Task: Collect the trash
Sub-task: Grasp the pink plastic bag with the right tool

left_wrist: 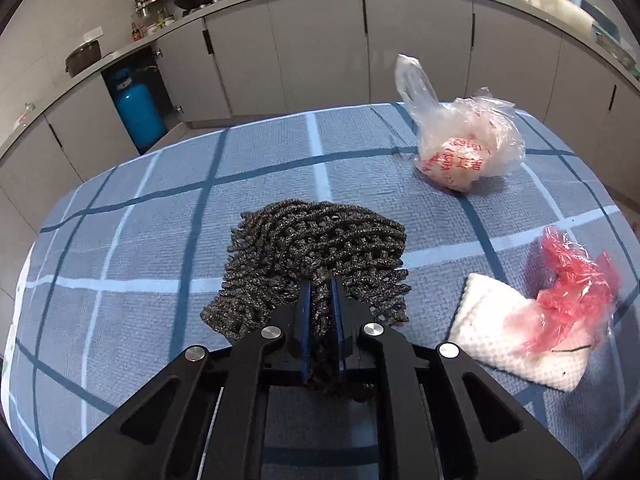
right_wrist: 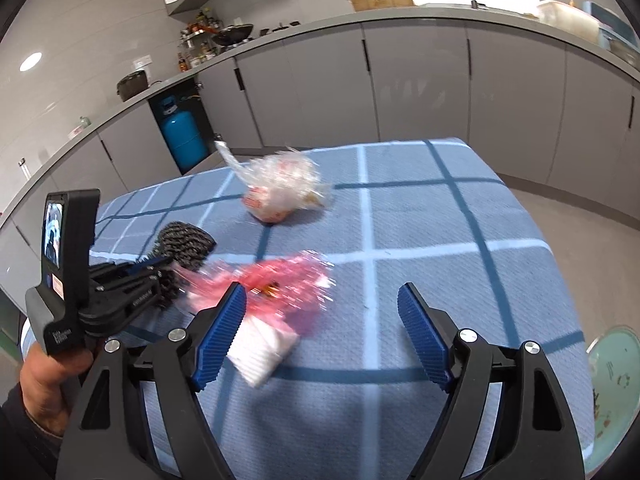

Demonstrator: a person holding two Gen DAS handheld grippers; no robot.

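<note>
Here left gripper (left_wrist: 320,284) pinches dark foam net (left_wrist: 316,244); right gripper (right_wrist: 320,300) gapes; red bag print (left_wrist: 456,160) unreadable

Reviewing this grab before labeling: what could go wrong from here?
1. The left gripper pinches only the near edge of the black mesh net; it may slip out.
2. The right gripper is open beside the red wrapper lying on the white pad; closing could catch only one.

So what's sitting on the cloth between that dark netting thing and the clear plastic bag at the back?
Nothing: in the left wrist view only bare checked tablecloth lies between the dark foam net, clamped in the left gripper, and the clear plastic bag.
</note>
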